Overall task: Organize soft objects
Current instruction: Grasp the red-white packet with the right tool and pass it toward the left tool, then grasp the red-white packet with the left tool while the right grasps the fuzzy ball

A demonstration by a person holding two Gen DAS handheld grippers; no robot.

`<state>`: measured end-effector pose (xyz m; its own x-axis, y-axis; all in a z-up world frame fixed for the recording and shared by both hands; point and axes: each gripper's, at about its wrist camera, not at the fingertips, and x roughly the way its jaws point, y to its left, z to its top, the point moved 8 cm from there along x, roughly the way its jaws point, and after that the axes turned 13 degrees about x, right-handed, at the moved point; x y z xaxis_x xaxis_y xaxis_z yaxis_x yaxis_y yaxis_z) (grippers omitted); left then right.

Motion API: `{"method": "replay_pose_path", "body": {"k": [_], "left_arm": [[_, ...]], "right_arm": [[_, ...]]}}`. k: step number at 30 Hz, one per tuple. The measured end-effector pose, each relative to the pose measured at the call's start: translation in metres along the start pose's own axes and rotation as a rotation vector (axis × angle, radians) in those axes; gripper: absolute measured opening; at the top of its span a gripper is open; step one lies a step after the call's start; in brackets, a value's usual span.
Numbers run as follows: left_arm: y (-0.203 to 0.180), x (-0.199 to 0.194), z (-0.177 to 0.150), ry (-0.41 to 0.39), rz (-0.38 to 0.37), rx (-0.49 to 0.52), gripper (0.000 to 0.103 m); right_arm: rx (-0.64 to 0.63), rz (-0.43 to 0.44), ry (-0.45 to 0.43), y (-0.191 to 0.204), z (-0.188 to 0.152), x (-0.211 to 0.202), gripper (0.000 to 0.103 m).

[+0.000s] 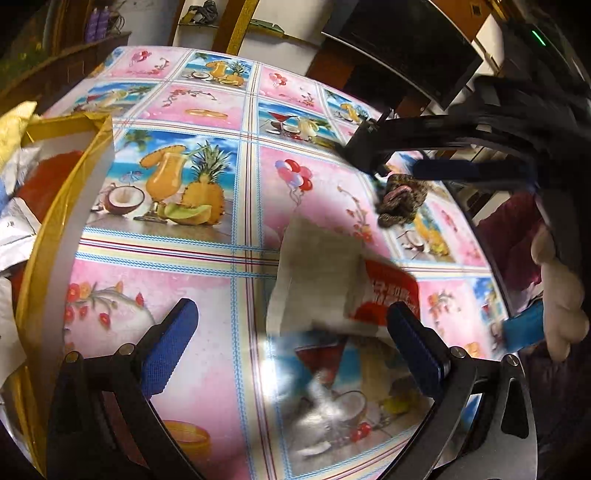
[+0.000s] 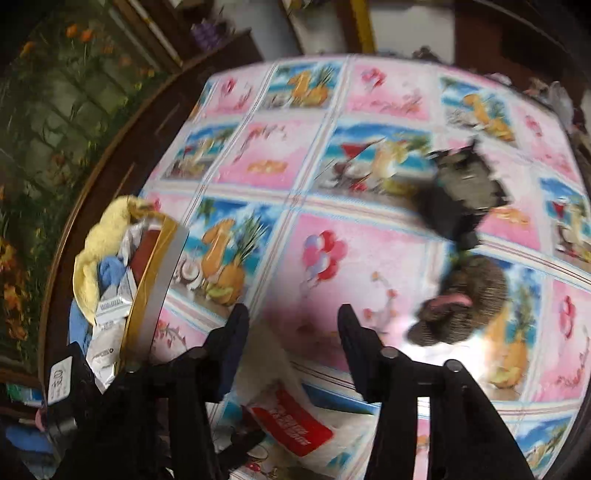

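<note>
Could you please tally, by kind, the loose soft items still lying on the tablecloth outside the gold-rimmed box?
White packet with red label: 1
Brown mottled bundle with a pink strip: 1
Dark cloth: 1
Total: 3
Items already inside the gold-rimmed box are not counted.

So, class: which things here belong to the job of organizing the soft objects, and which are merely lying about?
Part of the job:
- white packet with red label
- brown knitted bundle
- dark cloth
- gold-rimmed box already holding a yellow cloth
- left gripper and right gripper, both open

Lying about:
- printed tablecloth
- purple bottles
</note>
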<state>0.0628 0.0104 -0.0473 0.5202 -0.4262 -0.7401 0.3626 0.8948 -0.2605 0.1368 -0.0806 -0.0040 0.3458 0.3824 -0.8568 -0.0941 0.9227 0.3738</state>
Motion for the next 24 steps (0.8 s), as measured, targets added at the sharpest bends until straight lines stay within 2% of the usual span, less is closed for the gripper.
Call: {"method": "replay_pose_path", "body": {"k": [1,3,6,9,12,16,17,18,19,21,24], "left_arm": [[-0.001,-0.001,0.001,-0.004,-0.027,-0.013,0.102],[-0.005,-0.003,0.001,-0.010,-0.082,-0.036,0.102],[-0.006,-0.004,0.003,-0.015,-0.143,-0.062,0.102],[-0.009,-0.004,0.004,-0.022,-0.242,-0.106,0.102],[-0.012,-0.006,0.005,-0.029,-0.292,-0.136,0.102],[-0.018,-0.008,0.006,-0.029,-0.325,-0.122,0.102],[-0.019,-0.008,0.007,-0.032,-0.328,-0.118,0.102],[-0.020,-0.009,0.007,-0.034,-0.331,-0.114,0.102],[-0.021,-0.010,0.007,-0.036,-0.335,-0.112,0.102],[-0.022,-0.008,0.008,-0.033,-0.340,-0.111,0.102],[-0.021,-0.005,0.006,-0.019,-0.344,-0.117,0.102]], "right_arm": [[0.034,-0.031,-0.067,-0.015,0.003,-0.016,0.082],[0.108,-0.086,-0.149,-0.049,0.006,-0.035,0.082],[0.193,-0.149,-0.173,-0.087,0.014,-0.037,0.082],[0.237,-0.194,-0.212,-0.104,0.026,-0.029,0.082],[0.262,-0.183,-0.235,-0.103,0.035,-0.014,0.082],[0.276,-0.186,-0.195,-0.100,0.044,0.021,0.080],[0.289,-0.177,-0.194,-0.101,0.043,0.024,0.077],[0.295,-0.173,-0.194,-0.103,0.043,0.027,0.057],[0.297,-0.171,-0.188,-0.105,0.041,0.030,0.043],[0.310,-0.124,-0.179,-0.107,0.032,0.028,0.042],[0.279,-0.118,-0.191,-0.108,0.008,0.017,0.042]]}}
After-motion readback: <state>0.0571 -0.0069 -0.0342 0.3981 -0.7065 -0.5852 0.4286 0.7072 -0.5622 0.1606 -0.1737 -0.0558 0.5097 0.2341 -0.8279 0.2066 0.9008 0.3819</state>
